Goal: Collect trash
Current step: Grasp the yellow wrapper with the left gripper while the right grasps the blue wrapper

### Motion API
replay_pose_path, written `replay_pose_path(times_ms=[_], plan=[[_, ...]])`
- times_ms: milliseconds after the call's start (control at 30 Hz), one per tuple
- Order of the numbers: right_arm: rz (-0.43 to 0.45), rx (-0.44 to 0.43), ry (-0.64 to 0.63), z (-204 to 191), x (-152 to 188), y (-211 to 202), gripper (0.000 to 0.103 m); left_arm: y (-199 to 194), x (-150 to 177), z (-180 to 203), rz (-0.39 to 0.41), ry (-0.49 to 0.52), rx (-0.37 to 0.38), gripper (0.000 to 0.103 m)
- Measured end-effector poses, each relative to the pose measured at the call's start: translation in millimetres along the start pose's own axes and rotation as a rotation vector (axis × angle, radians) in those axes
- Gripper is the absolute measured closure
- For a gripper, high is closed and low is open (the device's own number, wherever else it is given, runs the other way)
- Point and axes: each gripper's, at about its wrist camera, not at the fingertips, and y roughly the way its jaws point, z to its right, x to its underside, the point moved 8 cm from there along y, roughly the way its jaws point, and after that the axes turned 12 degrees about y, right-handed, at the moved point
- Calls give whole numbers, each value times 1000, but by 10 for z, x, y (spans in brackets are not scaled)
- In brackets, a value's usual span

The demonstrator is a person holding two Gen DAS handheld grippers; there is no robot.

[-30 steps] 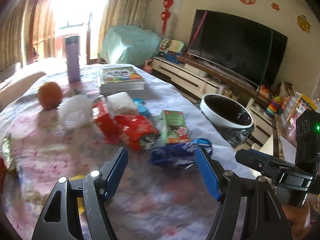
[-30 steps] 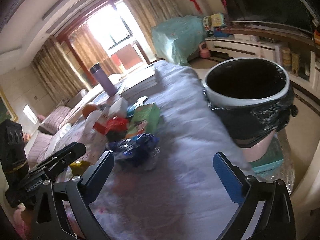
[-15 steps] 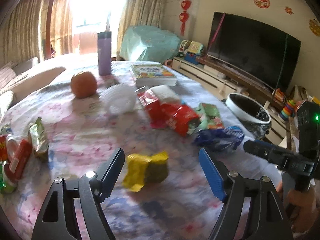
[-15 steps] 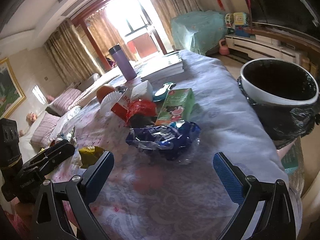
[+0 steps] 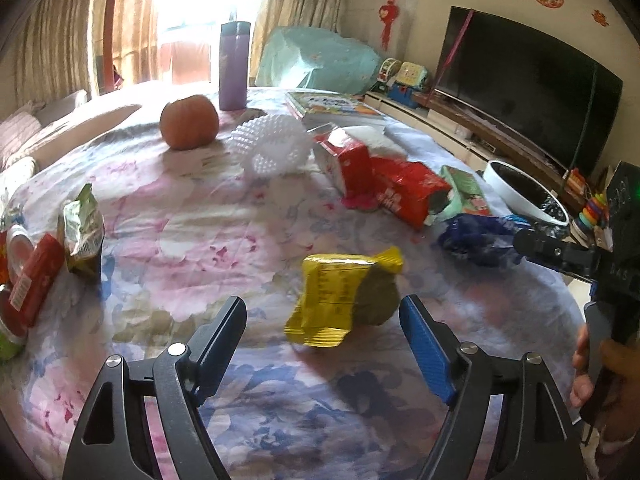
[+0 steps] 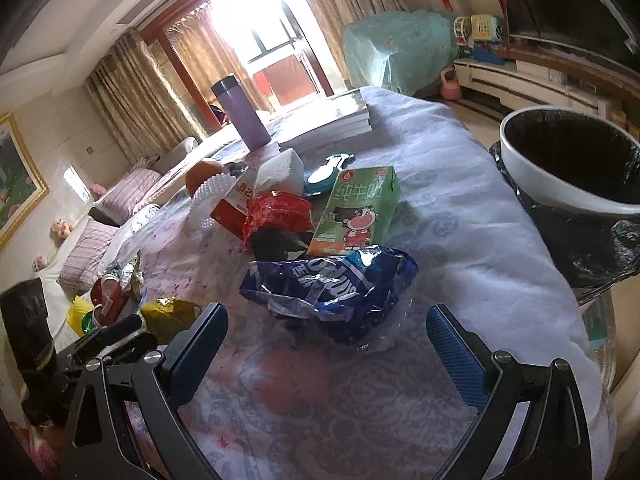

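A: Where is the trash now?

B: A yellow wrapper [image 5: 340, 292] lies on the flowered cloth [image 5: 200, 232] just ahead of the left gripper [image 5: 322, 320], between the lines of its two fingers but beyond the tips. A second ago that view had the blue bag [image 5: 476, 236] there; the yellow wrapper came in half a second ago, smaller and farther off.

A: And the jaws?

B: Left jaws stand wide, nothing touched. Right gripper [image 6: 326, 324] is spread wide too, with the blue bag [image 6: 332, 284] lying on the cloth just past its tips, unpinched. That bag looks closer than before.

A: The bin?

B: The bin [image 6: 568, 160], white-rimmed with a black liner, stands off the table edge to the right, well apart from both wrappers. It has slid from centre frame toward the right edge.

A: Anything else nearby?

B: Behind the bag, a green carton [image 6: 356, 208] and a red packet [image 6: 280, 212]; farther back, an orange [image 5: 190, 126] and a purple flask [image 5: 234, 66].
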Motion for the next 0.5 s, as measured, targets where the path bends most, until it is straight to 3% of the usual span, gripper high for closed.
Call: replay_pose_path(times_ms=[100,200,233,267,300,333,400,500], plan=[[-6,3,11,14,-8,57,3,71,-13,-31,5,-11,7,31],[-5,18,18,37,-28,101,4,167,-29,-35,-3,-12,29,56],[-5,19,20,44,-32,110,4,208,-27,-30,-13,-11,37,70],[-8,19,20,46,-32,119,11,257,-16,-19,-25,-8,49,74],[-11,24,17,53,-28,128,26,282,-15,-14,-29,-5,46,74],[-13,29,15,61,-23,128,36,292,-24,2,-25,2,46,75],[-2,15,10,59,-21,91,49,285,-51,50,-16,14,56,75],[13,13,-12,48,-17,13,58,257,-89,134,-4,27,72,76]])
